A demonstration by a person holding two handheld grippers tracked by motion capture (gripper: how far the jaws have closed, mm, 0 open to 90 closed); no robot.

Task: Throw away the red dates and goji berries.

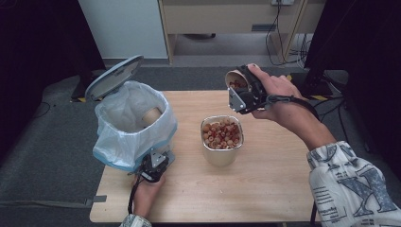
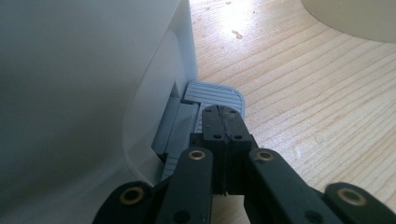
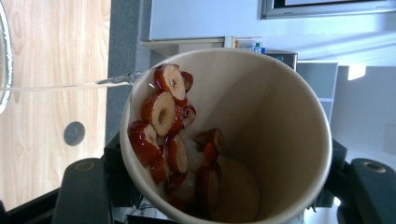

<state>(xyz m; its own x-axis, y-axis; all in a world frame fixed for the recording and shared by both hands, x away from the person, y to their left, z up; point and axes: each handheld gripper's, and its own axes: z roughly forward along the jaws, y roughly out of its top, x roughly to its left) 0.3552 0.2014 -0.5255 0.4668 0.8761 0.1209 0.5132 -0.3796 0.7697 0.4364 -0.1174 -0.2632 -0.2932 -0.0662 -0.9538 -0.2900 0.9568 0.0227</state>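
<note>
Bin (image 1: 135, 125): on the desk (image 1: 265, 189), at 9 o'clock from the tin.
Tin (image 1: 222, 137): mid desk, full of fruit rings.
Cup (image 1: 235, 78): up in the right tongs (image 1: 241, 92), at 1 o'clock from the tin.
Left tongs (image 1: 153, 166): on the bin's pedal (image 2: 215, 95), at 6 o'clock from the bin.

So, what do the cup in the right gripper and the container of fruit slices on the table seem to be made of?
The cup looks like paper: matte beige wall, a vertical seam inside and a rolled rim. The container looks like metal, probably steel, with a dull sheen and a thin bright rim; coated material cannot be ruled out. The right gripper holds the cup.
</note>
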